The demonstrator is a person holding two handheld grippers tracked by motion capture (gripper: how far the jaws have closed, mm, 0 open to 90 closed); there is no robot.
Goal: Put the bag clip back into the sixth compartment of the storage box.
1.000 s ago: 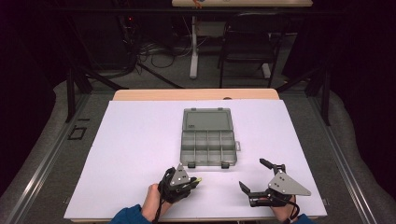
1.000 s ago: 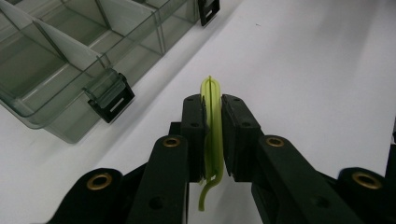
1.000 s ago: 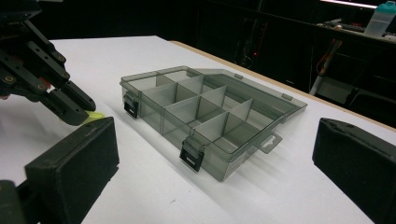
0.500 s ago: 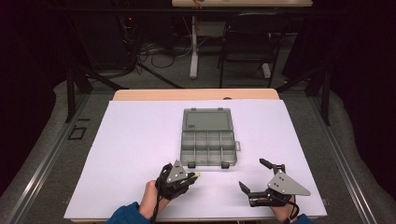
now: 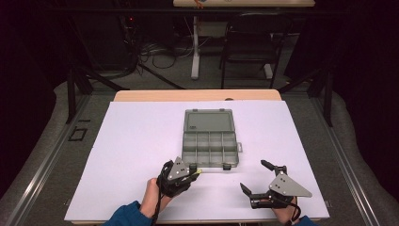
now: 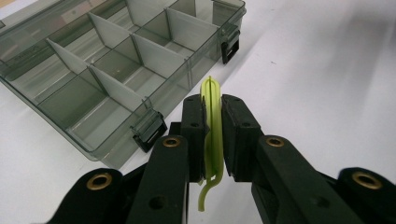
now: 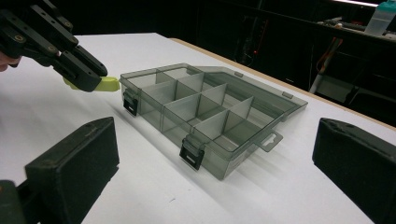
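Two grippers sit at the near edge of the white table (image 5: 141,141), one in each of your hands. Your left gripper (image 6: 213,119) has its jaws pinched narrow on a thin yellow-green clip (image 6: 212,126), which stands on edge between the pads with its rounded end poking out past the tips and a bent tail hanging below. Your right gripper (image 5: 254,178) rests low on the sheet with its jaws spread wide and nothing between them, well apart from the left one. Just beyond the clip's tip lies the grey compartment box (image 5: 210,147), open, its lid (image 5: 209,121) laid flat on the far side. The clip is close to the box's near left corner, by a black latch (image 6: 148,129), but not inside any compartment. Farther back, past the table, a chair (image 5: 249,42) stands in the dark.
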